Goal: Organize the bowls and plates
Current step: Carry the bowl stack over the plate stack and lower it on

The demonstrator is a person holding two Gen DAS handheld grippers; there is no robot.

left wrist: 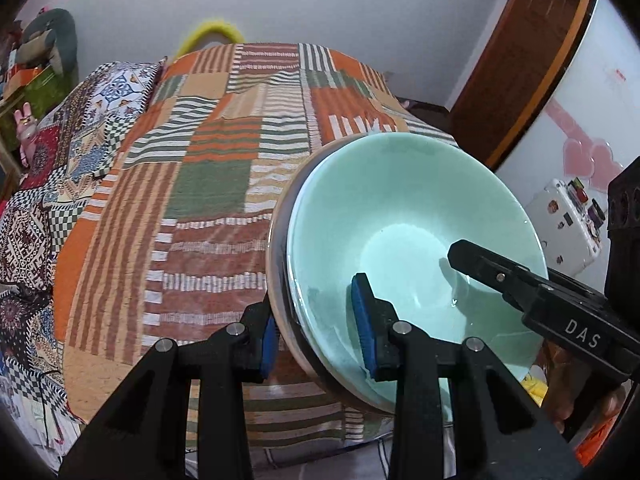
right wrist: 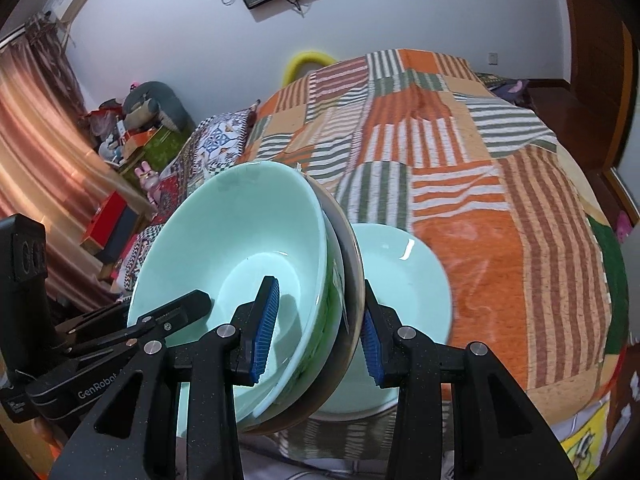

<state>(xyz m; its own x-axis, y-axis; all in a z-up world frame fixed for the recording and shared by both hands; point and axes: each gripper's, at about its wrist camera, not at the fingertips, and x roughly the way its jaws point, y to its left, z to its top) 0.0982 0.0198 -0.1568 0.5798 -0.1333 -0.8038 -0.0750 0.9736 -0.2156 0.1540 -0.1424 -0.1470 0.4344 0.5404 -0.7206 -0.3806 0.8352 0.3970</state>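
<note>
A mint-green bowl (left wrist: 404,216) nests in a darker metal bowl (left wrist: 276,256); the pair is tilted above the bed. My left gripper (left wrist: 320,336) is shut on the stack's near rim, one finger inside, one outside. My right gripper (right wrist: 316,338) is shut on the opposite rim of the same green bowl (right wrist: 240,232) and outer bowl (right wrist: 352,264). The right gripper's finger (left wrist: 500,276) shows inside the bowl in the left view. A mint-green plate (right wrist: 404,276) lies on the bedspread behind the stack.
A patchwork striped bedspread (left wrist: 208,184) covers the bed (right wrist: 500,200). Patterned pillows (left wrist: 92,128) lie at its left. A wooden door (left wrist: 528,64) and a white case (left wrist: 568,224) stand at right. Shelves with toys (right wrist: 132,128) stand left, by curtains.
</note>
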